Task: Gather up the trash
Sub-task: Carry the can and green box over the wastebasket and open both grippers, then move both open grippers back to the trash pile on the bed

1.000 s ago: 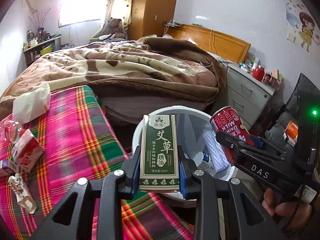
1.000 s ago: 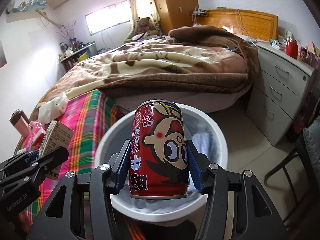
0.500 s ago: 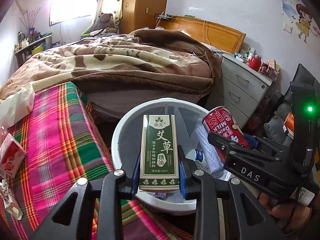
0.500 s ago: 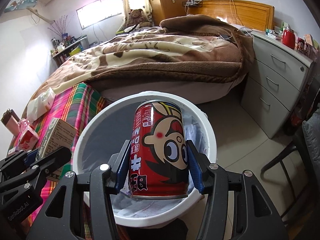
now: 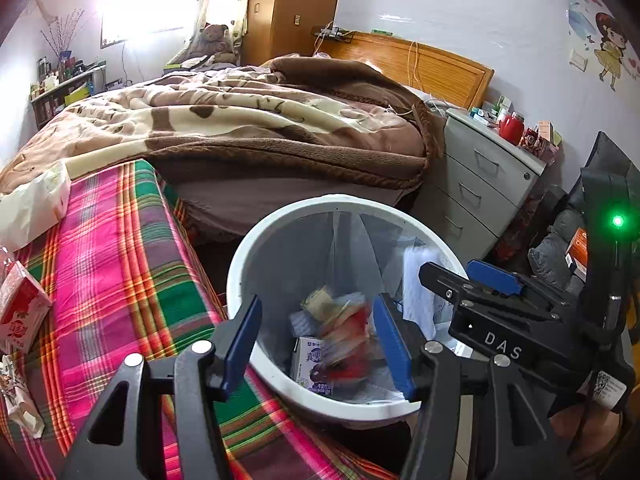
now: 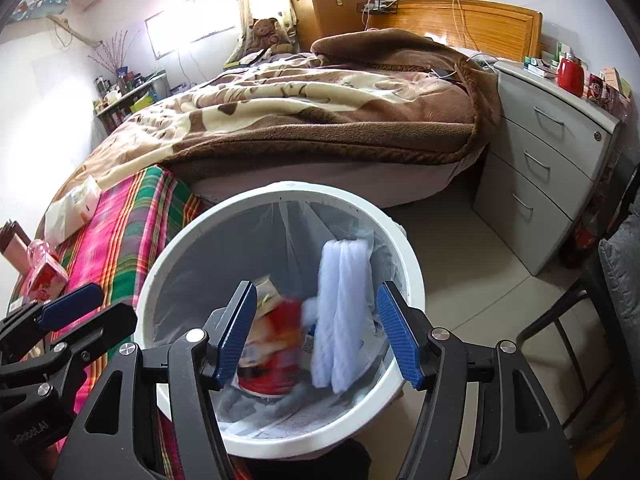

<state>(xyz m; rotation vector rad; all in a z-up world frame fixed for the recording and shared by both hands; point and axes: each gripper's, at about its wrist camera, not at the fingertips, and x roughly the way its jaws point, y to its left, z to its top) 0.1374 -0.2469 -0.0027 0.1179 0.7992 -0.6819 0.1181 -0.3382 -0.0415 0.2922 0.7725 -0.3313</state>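
Both my claws hang over the white trash bin [image 6: 404, 240], jaws opening and empty: left claw [image 5: 316, 344], right claw [image 6: 316, 334]. The red drink can [image 6: 276, 354] blurs inside the bin, lower centre.

We're in a home bedroom: a bed [image 6: 320, 120] under a rumpled brown blanket [image 5: 248, 120], a wooden headboard [image 6: 460, 26], a teddy bear [image 6: 266, 34] by the curtained window, a grey drawer unit [image 6: 552, 152] alongside, a wardrobe [image 5: 288, 8] and a cartoon girl sticker [image 5: 610, 52] on the wall.
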